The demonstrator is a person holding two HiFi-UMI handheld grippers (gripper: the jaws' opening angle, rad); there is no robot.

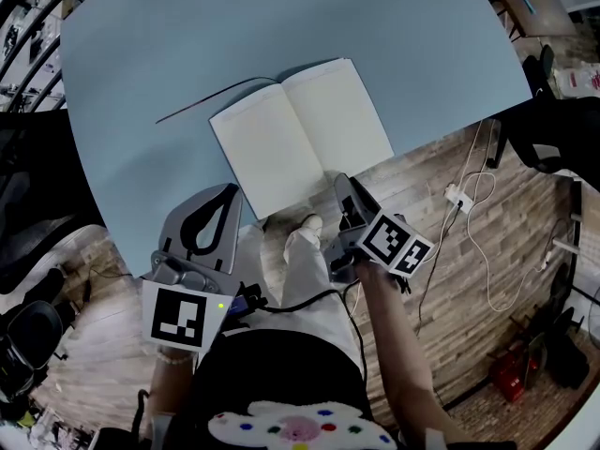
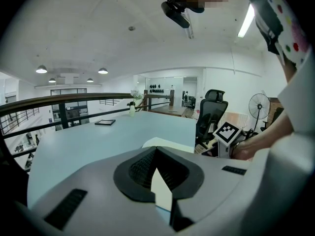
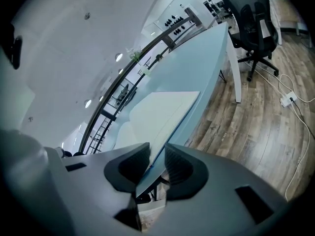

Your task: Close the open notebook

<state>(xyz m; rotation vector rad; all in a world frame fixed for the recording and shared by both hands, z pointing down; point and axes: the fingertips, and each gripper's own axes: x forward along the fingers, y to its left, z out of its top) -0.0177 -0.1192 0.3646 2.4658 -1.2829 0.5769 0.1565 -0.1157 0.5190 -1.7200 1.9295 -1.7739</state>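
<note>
A white cable (image 1: 469, 234) was seen on the plank floor (image 1: 450, 307) beside the smooth blue table (image 1: 141, 54). The open notebook (image 1: 300, 134) was pinched at its near corner by the right gripper (image 1: 339, 184); the left gripper (image 1: 228, 195) was closed, empty.

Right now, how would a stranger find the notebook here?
Look at the big pale blue table. Near its edge closest to the person lies the notebook, open on blank cream pages, with a thin dark ribbon trailing left.

No readable text anywhere, honestly. The notebook (image 1: 300, 134) pages look blank, and the left marker cube (image 1: 178, 319) and right marker cube (image 1: 396, 244) just carry black-and-white square patterns.
</note>
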